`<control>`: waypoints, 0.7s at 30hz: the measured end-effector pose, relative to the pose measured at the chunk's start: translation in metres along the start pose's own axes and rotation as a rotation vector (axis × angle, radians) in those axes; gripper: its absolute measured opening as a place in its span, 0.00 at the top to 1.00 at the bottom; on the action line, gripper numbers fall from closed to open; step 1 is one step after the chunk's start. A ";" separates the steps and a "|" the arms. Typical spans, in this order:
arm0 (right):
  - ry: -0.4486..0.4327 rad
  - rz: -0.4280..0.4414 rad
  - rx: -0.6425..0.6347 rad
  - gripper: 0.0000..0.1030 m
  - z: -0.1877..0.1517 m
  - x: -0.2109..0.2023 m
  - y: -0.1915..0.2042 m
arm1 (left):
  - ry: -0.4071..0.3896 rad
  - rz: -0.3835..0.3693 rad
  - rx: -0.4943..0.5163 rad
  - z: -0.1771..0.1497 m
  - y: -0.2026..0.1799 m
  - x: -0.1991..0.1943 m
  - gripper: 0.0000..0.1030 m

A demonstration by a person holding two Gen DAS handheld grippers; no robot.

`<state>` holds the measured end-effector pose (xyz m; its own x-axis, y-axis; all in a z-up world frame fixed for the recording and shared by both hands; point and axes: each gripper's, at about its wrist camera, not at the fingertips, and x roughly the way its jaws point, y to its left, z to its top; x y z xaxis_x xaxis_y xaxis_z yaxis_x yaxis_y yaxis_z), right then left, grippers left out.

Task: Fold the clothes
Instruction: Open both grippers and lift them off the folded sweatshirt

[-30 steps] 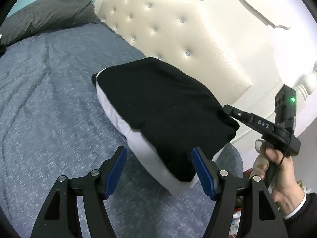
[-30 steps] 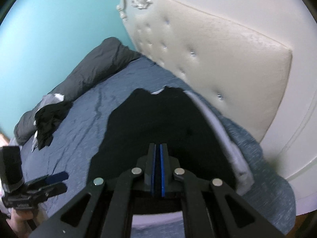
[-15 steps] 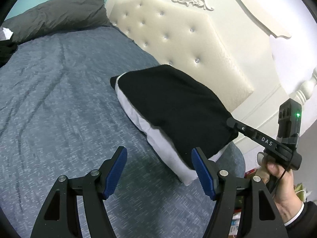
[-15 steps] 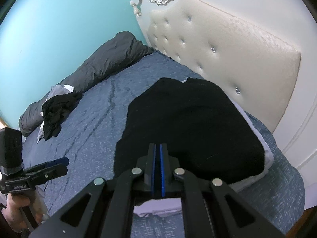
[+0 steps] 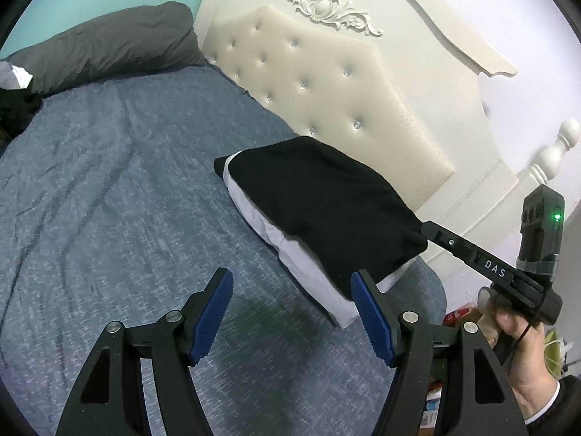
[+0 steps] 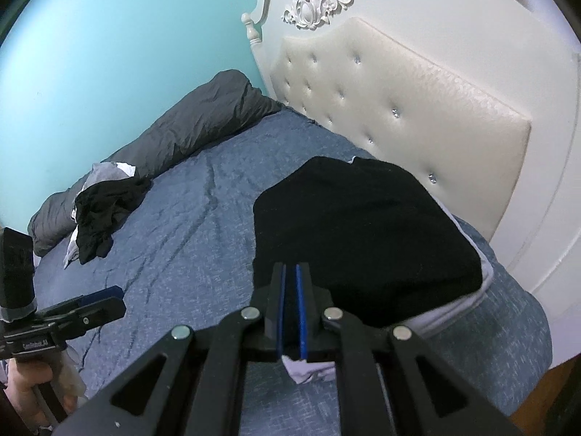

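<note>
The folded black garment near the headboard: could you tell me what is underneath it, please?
Under the folded black garment lies folded white fabric, resting on the blue bedspread. Only its edges show; the middle is covered.

Black gripper frames, blue ribbed fingers, silver screws, dark sleeve

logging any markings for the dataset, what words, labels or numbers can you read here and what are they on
"DAS": white letters on the black body of the right gripper, seen from the left wrist.
A white label on the body of the left gripper, seen from the right wrist: too blurred to read.
Packaging on the floor beside the bed: print too small to read.
</note>
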<state>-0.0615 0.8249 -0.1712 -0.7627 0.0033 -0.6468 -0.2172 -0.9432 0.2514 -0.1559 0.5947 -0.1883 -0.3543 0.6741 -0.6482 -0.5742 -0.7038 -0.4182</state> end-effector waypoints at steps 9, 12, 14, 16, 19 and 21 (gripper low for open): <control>-0.020 -0.014 -0.005 0.95 -0.014 -0.030 0.028 | -0.008 -0.001 0.035 -0.009 -0.005 -0.028 0.30; -0.028 -0.032 -0.013 0.95 -0.019 -0.043 0.039 | -0.014 -0.001 0.046 -0.012 -0.007 -0.041 0.30; -0.031 -0.037 -0.016 0.95 -0.022 -0.052 0.045 | -0.021 -0.004 0.054 -0.014 -0.009 -0.053 0.30; -0.036 -0.039 -0.013 0.95 -0.026 -0.063 0.052 | -0.028 -0.006 0.063 -0.015 -0.011 -0.064 0.28; -0.047 -0.045 -0.006 0.95 -0.032 -0.082 0.064 | -0.041 -0.008 0.083 -0.019 -0.016 -0.084 0.25; -0.053 -0.050 -0.002 0.95 -0.038 -0.093 0.072 | -0.046 -0.006 0.103 -0.023 -0.021 -0.098 0.24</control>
<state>0.0174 0.7443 -0.1201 -0.7822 0.0677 -0.6194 -0.2543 -0.9422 0.2183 -0.0920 0.5384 -0.1306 -0.3830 0.6892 -0.6151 -0.6482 -0.6749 -0.3526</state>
